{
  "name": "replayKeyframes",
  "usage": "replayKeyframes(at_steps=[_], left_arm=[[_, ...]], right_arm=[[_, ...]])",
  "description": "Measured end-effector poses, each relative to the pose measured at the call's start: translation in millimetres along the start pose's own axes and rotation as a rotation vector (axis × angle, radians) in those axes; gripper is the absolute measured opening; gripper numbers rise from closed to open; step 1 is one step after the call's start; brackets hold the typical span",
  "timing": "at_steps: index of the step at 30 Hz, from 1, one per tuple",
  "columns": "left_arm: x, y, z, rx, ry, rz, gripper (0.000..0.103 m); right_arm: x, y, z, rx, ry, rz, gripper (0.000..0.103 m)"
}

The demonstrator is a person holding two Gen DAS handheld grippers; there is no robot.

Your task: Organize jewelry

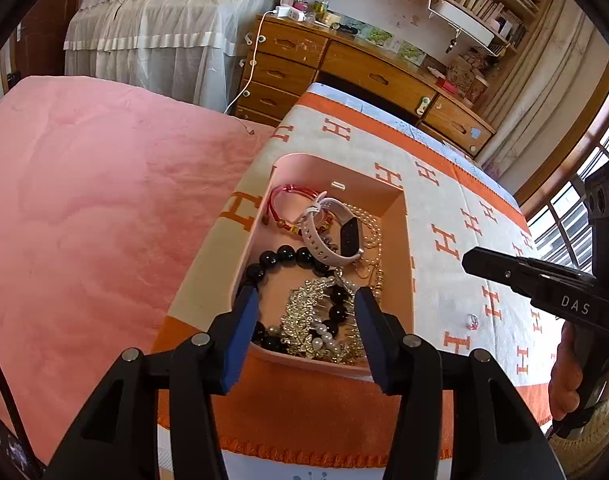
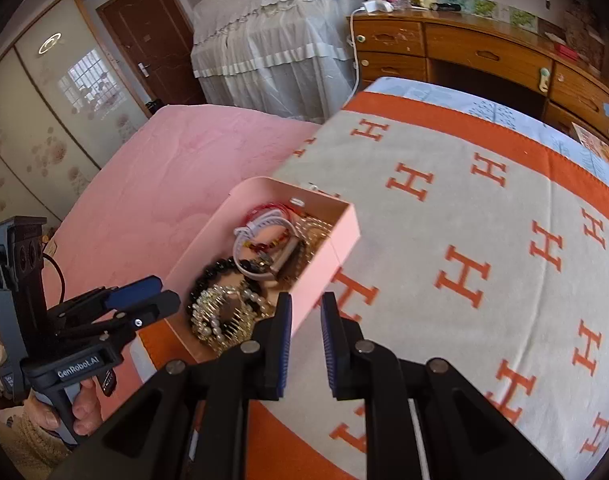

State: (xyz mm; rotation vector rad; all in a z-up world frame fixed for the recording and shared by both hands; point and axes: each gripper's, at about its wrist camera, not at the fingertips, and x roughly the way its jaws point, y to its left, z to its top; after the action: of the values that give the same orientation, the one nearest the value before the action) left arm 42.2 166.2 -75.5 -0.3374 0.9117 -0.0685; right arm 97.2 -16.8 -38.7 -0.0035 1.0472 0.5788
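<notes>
A pink open box (image 1: 407, 248) (image 2: 324, 256) sits on an orange-and-cream blanket and holds jewelry: a black bead bracelet (image 1: 282, 257), a white smartwatch (image 1: 336, 232), a red cord bracelet (image 1: 288, 196), gold chains and a pearl and rhinestone piece (image 1: 312, 320). A small ring (image 1: 471, 321) lies on the blanket right of the box. My left gripper (image 1: 306, 300) is open, hovering over the box's near end, and also shows in the right wrist view (image 2: 144, 300). My right gripper (image 2: 306, 312) is open a little and empty, just above the box's right wall; it shows in the left wrist view (image 1: 504, 268).
The blanket (image 2: 464, 220) covers a bed next to a pink quilt (image 1: 84, 200). A wooden desk with drawers (image 1: 344, 68) and shelves stands beyond the bed. A lace-covered object (image 2: 272, 40) stands at the back, a window at the right.
</notes>
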Motion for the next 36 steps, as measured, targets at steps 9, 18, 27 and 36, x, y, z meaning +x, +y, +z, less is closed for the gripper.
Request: replayKeyframes(at_steps=[9, 18, 27, 36], left_arm=[[-1, -26, -5, 0.043, -0.013, -0.026, 0.054], [5, -47, -14, 0.076, -0.009, -0.031, 0.057], [14, -57, -19, 0.09, 0.006, -0.032, 0.057], [19, -47, -16, 0.059, 0.0, -0.032, 0.057]], right_arm=[[-30, -40, -54, 0.093, -0.036, -0.18, 0.015], [-19, -62, -98, 0.204, 0.009, -0.2, 0.018], [-6, -64, -97, 0.242, -0.03, -0.216, 0.031], [11, -39, -90, 0.1, -0.074, -0.332, 0.031]])
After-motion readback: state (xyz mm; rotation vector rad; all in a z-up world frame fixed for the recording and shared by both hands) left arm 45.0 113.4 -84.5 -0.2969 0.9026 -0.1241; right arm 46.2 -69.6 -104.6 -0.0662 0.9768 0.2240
